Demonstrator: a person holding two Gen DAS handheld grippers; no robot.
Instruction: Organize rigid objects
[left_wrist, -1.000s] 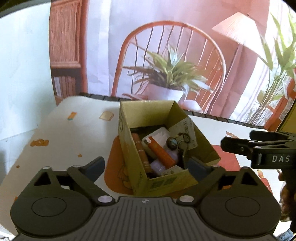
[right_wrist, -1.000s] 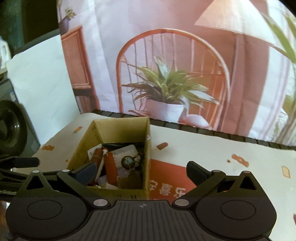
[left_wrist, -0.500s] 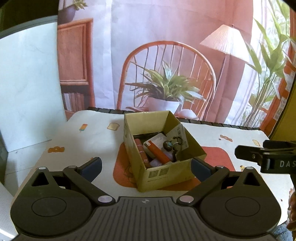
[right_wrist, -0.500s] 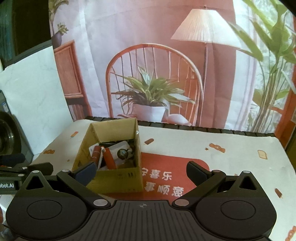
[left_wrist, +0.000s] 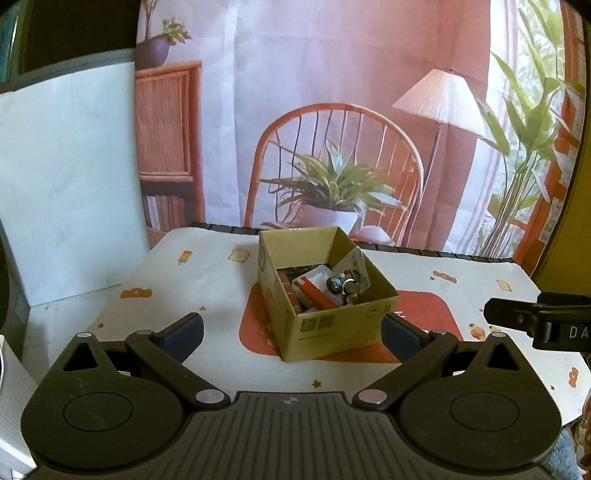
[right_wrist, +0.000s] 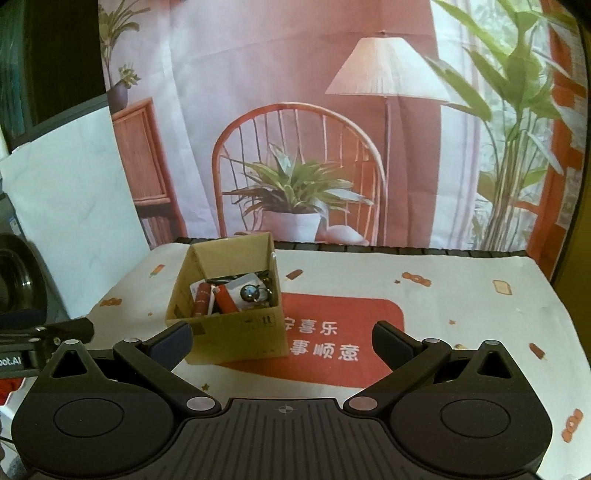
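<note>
An open cardboard box (left_wrist: 325, 325) stands on the red patch of the tablecloth; it also shows in the right wrist view (right_wrist: 236, 328). Inside lie an orange lighter (left_wrist: 314, 291), a brown tube (right_wrist: 202, 297), a white card and a key ring with a round metal fob (left_wrist: 336, 283). My left gripper (left_wrist: 291, 332) is open and empty, held back from the box's near corner. My right gripper (right_wrist: 282, 341) is open and empty, to the right front of the box. Each gripper's body shows at the edge of the other's view.
The table wears a white cloth (right_wrist: 443, 295) with small prints and a red panel (right_wrist: 343, 339). A printed backdrop of chair, plant and lamp hangs behind the far edge. A white board (left_wrist: 66, 184) leans at the left.
Both grippers have pulled back and up from the box, which now looks smaller and farther away. Both stay open and empty.
</note>
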